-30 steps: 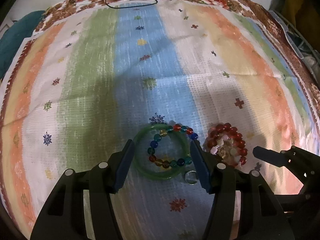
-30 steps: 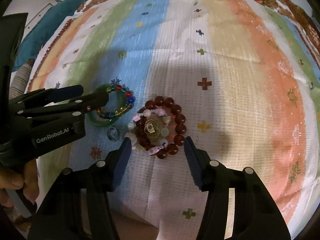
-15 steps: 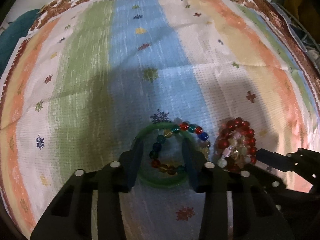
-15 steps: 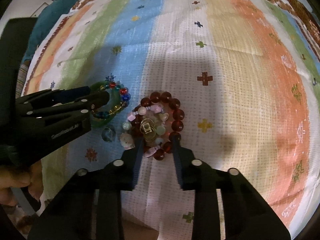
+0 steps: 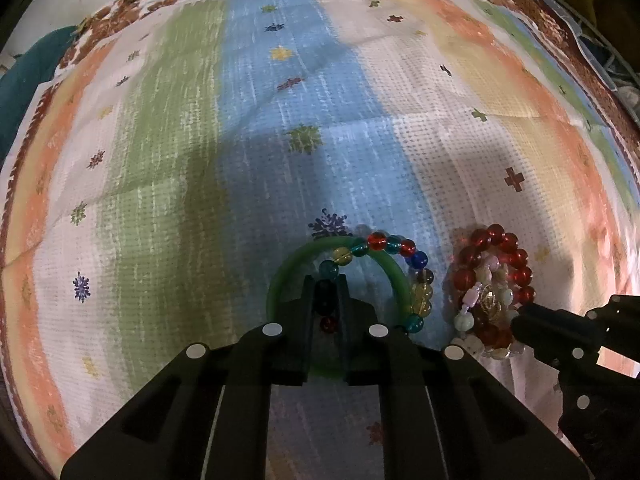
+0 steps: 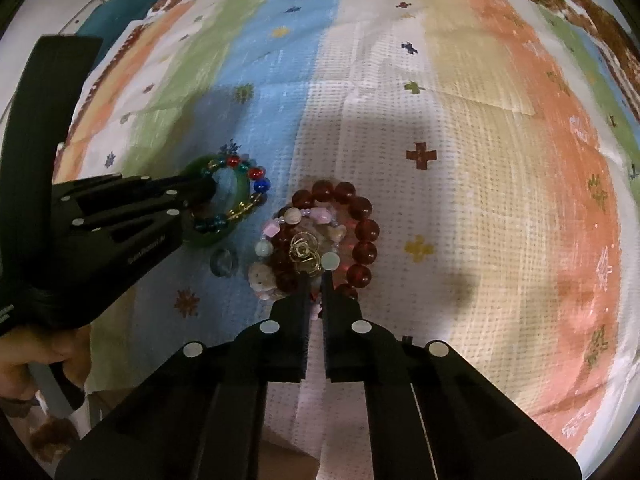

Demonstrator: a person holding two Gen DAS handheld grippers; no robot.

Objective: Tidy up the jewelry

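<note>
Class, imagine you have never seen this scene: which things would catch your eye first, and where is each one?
First, the two black claws pointing down at jewelry on a pastel-striped cloth. The left claw has just been closing and pinches the multicolored bead bracelet, which lies over a green bangle on the blue stripe. Beside it, the right claw has just been closing on the near edge of a heap topped by a dark red bead bracelet.

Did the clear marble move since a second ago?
No. In the right wrist view the marble lies in the same spot between the green bangle and the orange flower print.
</note>
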